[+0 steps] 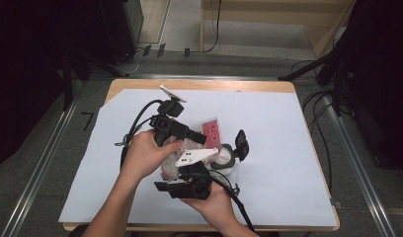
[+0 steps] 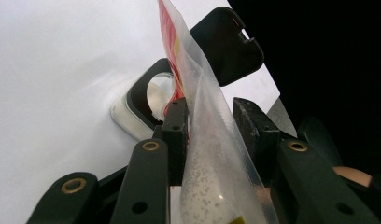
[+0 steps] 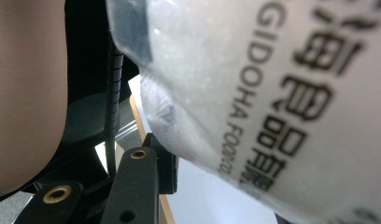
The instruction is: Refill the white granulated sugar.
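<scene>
Person's forearms are bare, no sleeves, no gloves. Left claw (image 1: 202, 139): black body w/ chunky angular housing, thick black cable looping off its rear, small white three-cornered plate on top. Right claw (image 1: 162, 186): also black, w/ a white three-cornered plate on top showing a few small holes, black cable trailing off. In the left gripper view, the jaws are matte black flat link arms w/ brass-coloured rivets and plain round holes, pads black and scuffed w/ pale dust. Right gripper view: same black link, brass rivets, ribbed black cable.
</scene>
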The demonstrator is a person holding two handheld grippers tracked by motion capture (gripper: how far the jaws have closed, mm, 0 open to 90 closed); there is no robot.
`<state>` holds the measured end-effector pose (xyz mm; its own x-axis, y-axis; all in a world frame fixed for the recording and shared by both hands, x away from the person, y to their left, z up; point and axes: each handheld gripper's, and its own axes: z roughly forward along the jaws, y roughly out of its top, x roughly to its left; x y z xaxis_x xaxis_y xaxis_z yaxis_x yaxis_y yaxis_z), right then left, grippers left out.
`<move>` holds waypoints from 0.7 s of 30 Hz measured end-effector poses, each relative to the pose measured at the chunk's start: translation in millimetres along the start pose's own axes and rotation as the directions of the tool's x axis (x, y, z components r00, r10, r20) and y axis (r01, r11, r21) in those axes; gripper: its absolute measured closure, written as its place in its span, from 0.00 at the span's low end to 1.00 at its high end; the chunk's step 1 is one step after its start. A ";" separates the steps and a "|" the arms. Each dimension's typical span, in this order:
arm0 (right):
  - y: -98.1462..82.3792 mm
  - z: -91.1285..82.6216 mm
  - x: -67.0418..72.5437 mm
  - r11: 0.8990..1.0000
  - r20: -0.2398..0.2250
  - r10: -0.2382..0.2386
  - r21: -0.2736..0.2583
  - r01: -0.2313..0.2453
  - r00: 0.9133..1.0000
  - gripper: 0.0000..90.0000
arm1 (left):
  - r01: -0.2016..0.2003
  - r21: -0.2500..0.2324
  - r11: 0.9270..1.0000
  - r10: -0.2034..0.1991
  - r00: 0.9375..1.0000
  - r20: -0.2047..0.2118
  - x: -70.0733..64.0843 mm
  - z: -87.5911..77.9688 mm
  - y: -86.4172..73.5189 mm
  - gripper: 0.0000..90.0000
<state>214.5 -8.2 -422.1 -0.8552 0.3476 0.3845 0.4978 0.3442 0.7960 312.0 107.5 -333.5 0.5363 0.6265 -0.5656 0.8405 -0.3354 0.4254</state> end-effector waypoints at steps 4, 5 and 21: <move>0.2 -0.5 -0.2 1.000 -0.001 0.000 0.002 0.000 1.000 0.71 | -0.011 -0.004 1.000 0.011 1.000 -0.003 -0.3 0.1 0.1 0.75; 0.3 -0.7 -0.6 1.000 0.001 -0.002 0.004 0.002 1.000 0.71 | -0.010 -0.006 1.000 0.010 1.000 -0.001 -0.5 0.3 0.1 0.75; 0.1 -0.7 -1.3 1.000 0.001 -0.007 0.003 0.007 1.000 0.70 | -0.026 -0.006 1.000 0.026 1.000 -0.005 -2.7 0.5 0.3 0.75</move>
<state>215.5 -9.3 -422.2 -0.8583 0.3463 0.3787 0.4926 0.3492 0.7971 310.8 105.3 -332.2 0.5576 0.6212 -0.5507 0.8258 -0.3477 0.4440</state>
